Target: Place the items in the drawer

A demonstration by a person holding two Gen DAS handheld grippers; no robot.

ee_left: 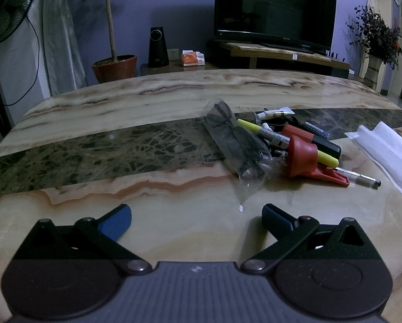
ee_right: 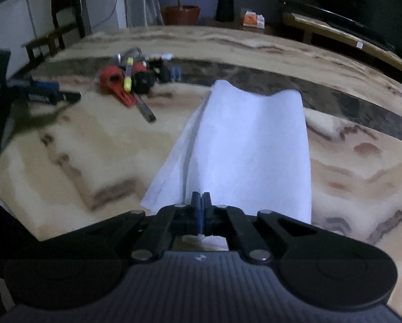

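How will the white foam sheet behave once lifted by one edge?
Probably floppy: the white foam sheet already bows and ripples along its far edge. Likely very light, being thin. The right tongs, shut on its near edge, may leave the rest to sag or drag.

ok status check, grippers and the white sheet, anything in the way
Left gripper open, empty, over bare table. Right gripper shut on white sheet. Clutter pile untouched, no drawer in view.

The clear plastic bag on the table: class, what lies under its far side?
The clear plastic bag overlaps a yellow marker and other pens; what lies fully beneath it is hidden.
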